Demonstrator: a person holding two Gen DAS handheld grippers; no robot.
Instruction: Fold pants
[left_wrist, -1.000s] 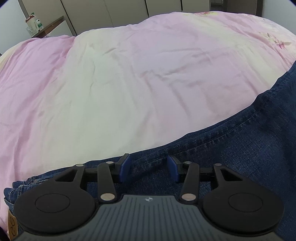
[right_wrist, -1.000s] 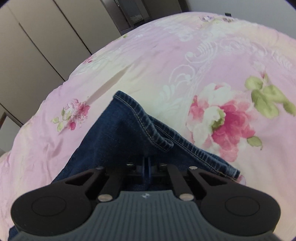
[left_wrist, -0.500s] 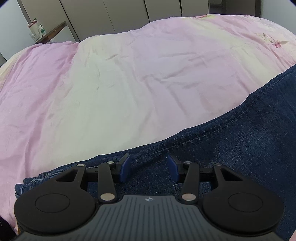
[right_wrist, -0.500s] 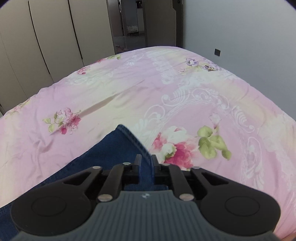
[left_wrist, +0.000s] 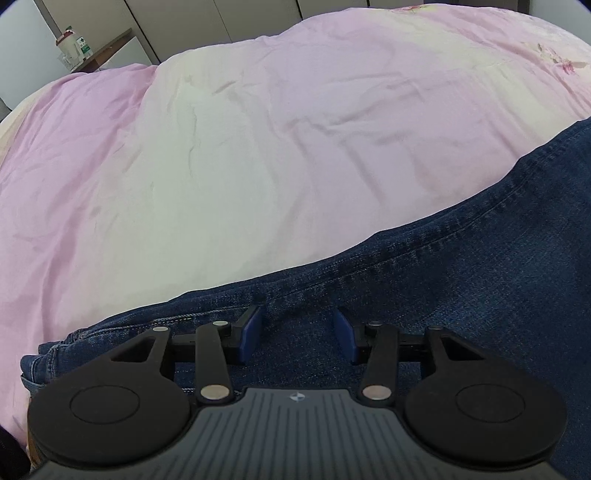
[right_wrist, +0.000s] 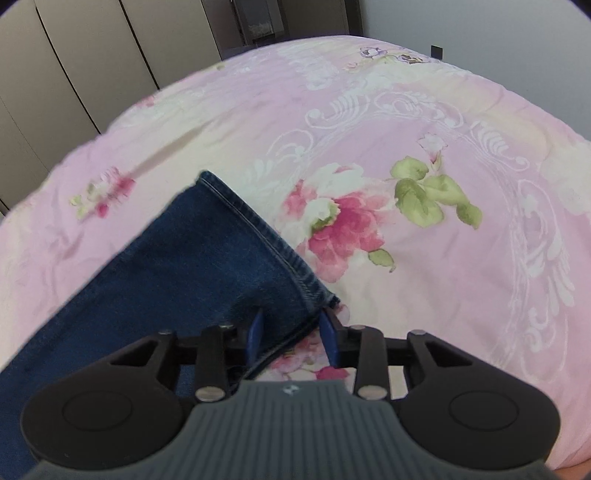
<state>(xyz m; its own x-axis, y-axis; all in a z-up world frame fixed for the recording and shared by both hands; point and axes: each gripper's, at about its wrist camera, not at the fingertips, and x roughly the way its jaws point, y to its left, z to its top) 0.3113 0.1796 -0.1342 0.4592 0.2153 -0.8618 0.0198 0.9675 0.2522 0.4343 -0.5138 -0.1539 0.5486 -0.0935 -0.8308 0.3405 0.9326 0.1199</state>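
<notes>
The pants (left_wrist: 461, 295) are dark blue denim, a coarse matt weave with raised stitched seams and a thick hem (right_wrist: 258, 225). The bed cover (left_wrist: 258, 147) is soft, wrinkled matt cloth, pink and cream, printed with flowers (right_wrist: 332, 229). Each tool (left_wrist: 297, 332) (right_wrist: 291, 332) is matt black plastic with ribbed grey housing, blue pads (left_wrist: 251, 328) and dull metal pins.

Parted right tongs (right_wrist: 291, 332) astride jeans hem (right_wrist: 258, 232)
</notes>
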